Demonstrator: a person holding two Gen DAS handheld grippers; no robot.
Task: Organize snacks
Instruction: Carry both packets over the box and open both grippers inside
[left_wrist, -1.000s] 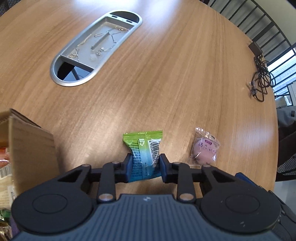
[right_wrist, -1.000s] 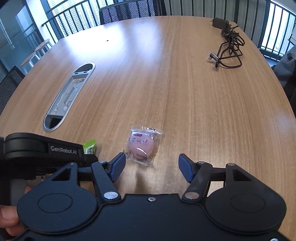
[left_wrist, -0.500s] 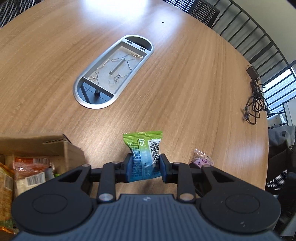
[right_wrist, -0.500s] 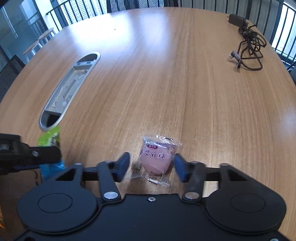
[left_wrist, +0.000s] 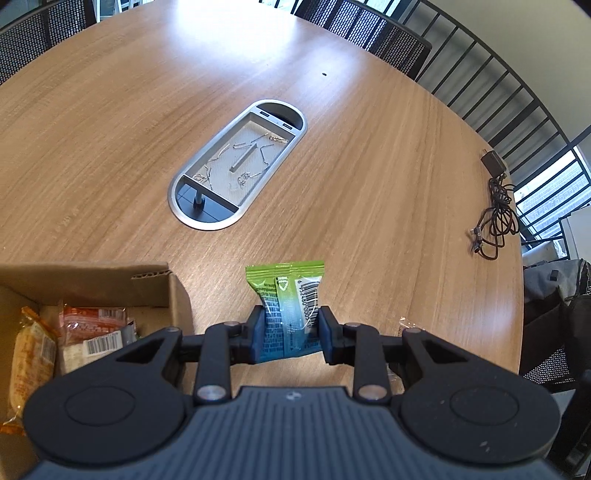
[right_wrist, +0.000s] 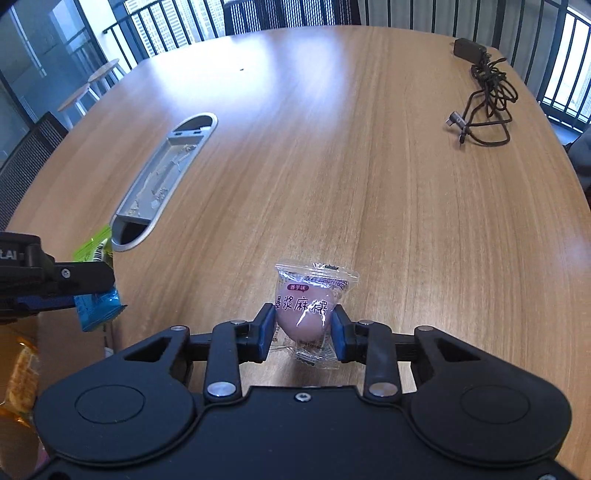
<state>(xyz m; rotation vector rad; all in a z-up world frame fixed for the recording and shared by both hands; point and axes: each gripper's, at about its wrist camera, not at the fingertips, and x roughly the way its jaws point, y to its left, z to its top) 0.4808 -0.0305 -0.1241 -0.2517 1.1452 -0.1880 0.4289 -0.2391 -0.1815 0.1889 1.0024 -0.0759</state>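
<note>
Pink snack packet (right_wrist: 303, 308) pinched between right gripper (right_wrist: 302, 338) fingers (right_wrist: 266, 332).

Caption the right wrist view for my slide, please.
Right gripper closed on a pink mochi packet above the wooden table.

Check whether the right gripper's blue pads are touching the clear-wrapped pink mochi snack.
Touching. The right wrist view shows both blue pads of the right gripper, which just closed, pressed against the pink mochi snack.

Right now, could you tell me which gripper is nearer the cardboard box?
Left. The left gripper, holding a green packet, is beside the box; the right gripper is farther away.
</note>
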